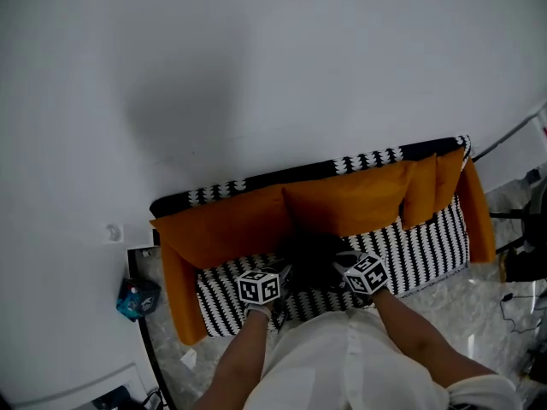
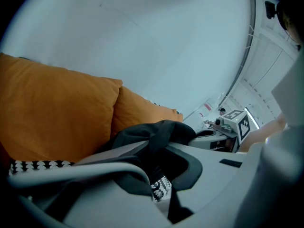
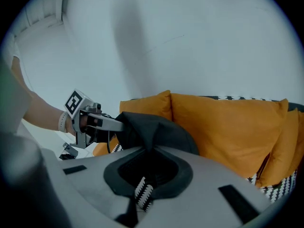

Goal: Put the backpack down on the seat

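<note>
Pale wall, orange-cushioned sofa. Black backpack over its seat is a dark blur, long axis unreadable; left hand-held gripper and right hand-held gripper clamp its fabric.

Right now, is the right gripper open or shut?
Shut: the right gripper pinches the backpack fabric between closed jaws.
</note>
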Motion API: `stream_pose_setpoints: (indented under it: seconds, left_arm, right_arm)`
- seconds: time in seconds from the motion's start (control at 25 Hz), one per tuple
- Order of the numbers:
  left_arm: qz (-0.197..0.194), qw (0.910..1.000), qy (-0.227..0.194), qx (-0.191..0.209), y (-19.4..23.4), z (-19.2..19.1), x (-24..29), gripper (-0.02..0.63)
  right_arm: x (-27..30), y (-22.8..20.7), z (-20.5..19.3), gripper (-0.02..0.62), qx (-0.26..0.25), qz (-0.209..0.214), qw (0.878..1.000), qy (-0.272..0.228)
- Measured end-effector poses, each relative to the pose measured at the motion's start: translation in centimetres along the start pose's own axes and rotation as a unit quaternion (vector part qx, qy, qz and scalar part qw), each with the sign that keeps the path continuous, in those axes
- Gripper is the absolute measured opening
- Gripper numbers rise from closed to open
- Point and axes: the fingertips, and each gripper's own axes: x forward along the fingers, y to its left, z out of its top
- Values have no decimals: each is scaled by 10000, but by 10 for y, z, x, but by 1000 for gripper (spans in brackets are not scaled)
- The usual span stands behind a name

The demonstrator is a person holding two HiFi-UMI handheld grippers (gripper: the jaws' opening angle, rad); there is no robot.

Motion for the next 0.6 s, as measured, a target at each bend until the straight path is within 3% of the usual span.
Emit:
stream_pose_setpoints:
  seconds: [0.6]
  left_arm:
    - [61,9992,303,270,0,-4,8,49]
  right_arm:
    - [2,-9,-9,26,-163,-259,9989,341]
